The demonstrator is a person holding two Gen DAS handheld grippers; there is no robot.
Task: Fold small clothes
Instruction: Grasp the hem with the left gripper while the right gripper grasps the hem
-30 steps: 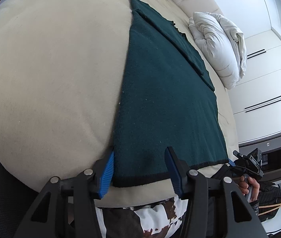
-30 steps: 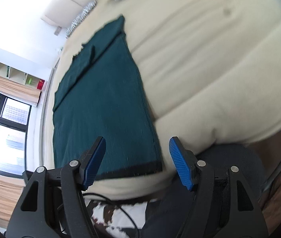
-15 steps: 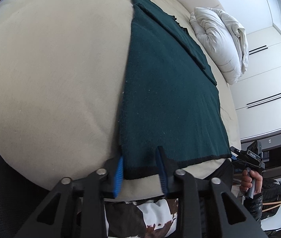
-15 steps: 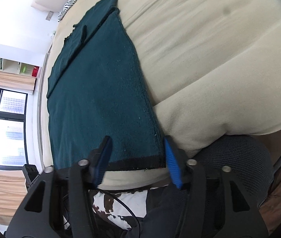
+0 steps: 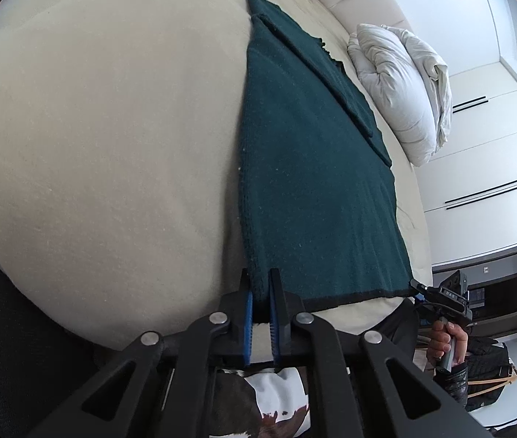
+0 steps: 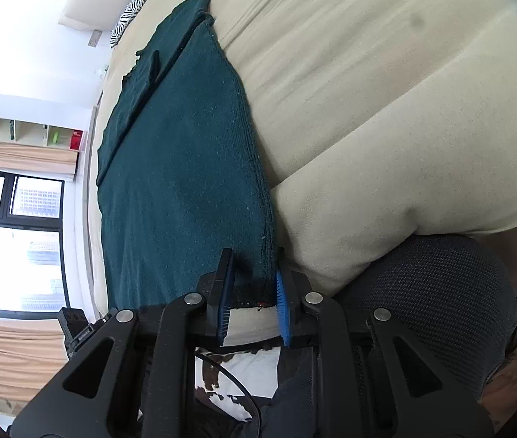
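While the dark green garment (image 5: 313,168) lies spread flat on the beige bed (image 5: 105,146), its black-trimmed hem at the near edge, the left claw (image 5: 260,292) is clenched on the hem's left corner. The right claw (image 6: 253,284) straddles the right corner, its jaws narrowed but seemingly not yet fully clamped. This looks like the grasping step before a fold. Next, the right should finish pinching; then both corners need lifting together and carrying toward the far end.
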